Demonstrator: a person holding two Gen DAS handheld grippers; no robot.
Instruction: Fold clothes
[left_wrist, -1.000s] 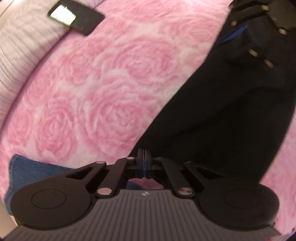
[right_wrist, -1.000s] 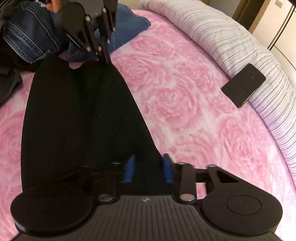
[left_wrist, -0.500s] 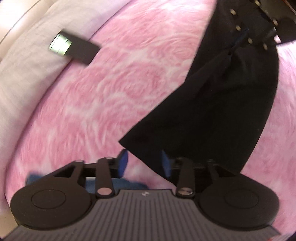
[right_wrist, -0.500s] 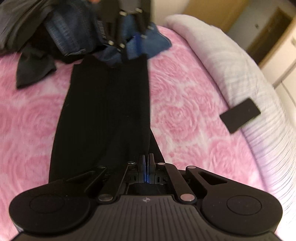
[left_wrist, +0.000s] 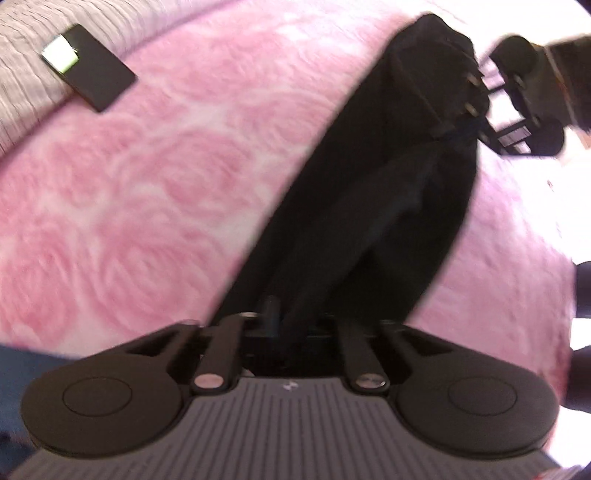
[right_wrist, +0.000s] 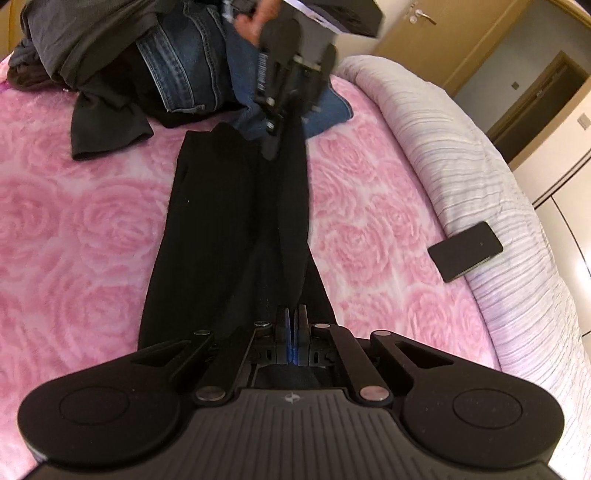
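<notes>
pinching one end of the black garment (right_wrist: 229, 221) with my right gripper (right_wrist: 291, 325), jaws pressed together on the fabric. left gripper (left_wrist: 280, 314) grips the far end, view blurred, fingers mostly buried in cloth. garment is stretched long over the pink rose blanket (right_wrist: 74, 229). jeans pile (right_wrist: 184, 66) cut off at top. phone (right_wrist: 465, 251) near the striped bolster (right_wrist: 461, 155).

A long black garment (right_wrist: 229, 236) lies stretched lengthwise on the pink rose bedspread (right_wrist: 74, 236), its upper edge lifted taut.
</notes>
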